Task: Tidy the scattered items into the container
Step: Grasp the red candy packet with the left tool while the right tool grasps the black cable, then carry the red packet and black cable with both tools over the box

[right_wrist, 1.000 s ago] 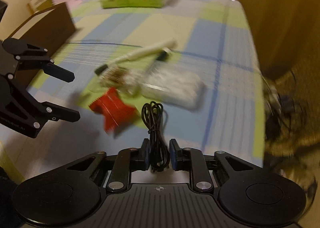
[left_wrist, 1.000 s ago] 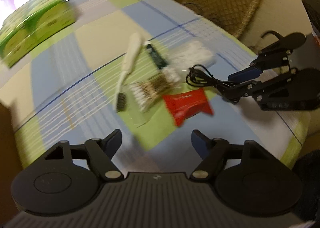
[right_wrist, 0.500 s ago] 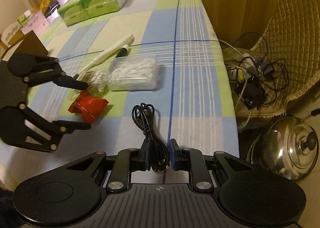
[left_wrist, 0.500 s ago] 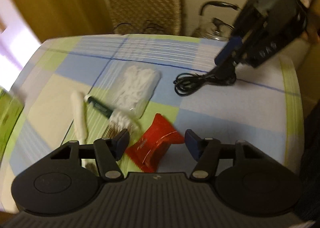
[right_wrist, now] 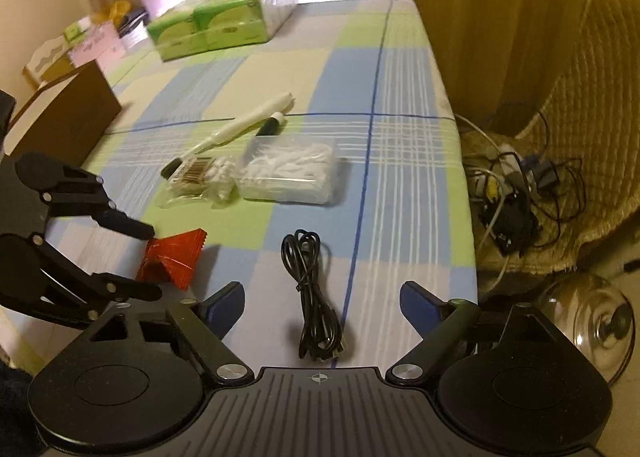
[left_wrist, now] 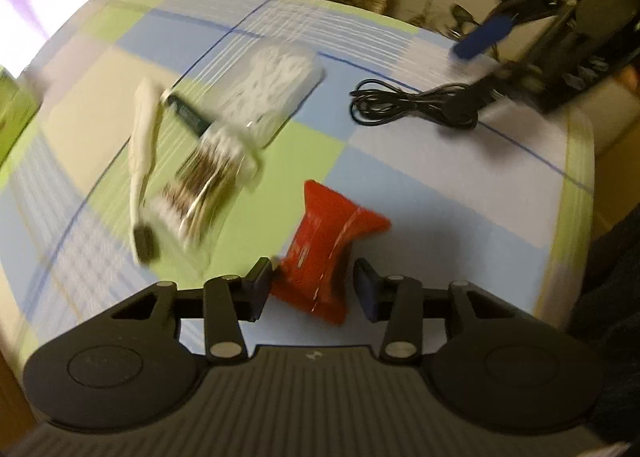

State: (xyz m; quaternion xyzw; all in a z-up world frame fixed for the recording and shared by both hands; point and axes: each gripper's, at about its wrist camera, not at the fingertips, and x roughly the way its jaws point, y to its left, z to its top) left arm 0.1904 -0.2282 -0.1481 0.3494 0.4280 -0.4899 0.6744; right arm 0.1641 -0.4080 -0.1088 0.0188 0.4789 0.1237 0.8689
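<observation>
Red packet [left_wrist: 328, 245], one only, lies with its long axis near-to-far between our closing left gripper [left_wrist: 314, 289] fingers, untouched; our right gripper [right_wrist: 322, 303] just opened wide over one black cable [right_wrist: 314, 297].

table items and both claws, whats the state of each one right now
left claw: jaws just closing around the red packet, pads not clearly pressing yet
right claw: jaws just opened wide, empty
black cable: coiled, lying loose on the tablecloth between the right claw's fingers
red packet: flat on the cloth, sealed
floss pick box: lid shut, lying flat
cardboard box: open-topped
</observation>
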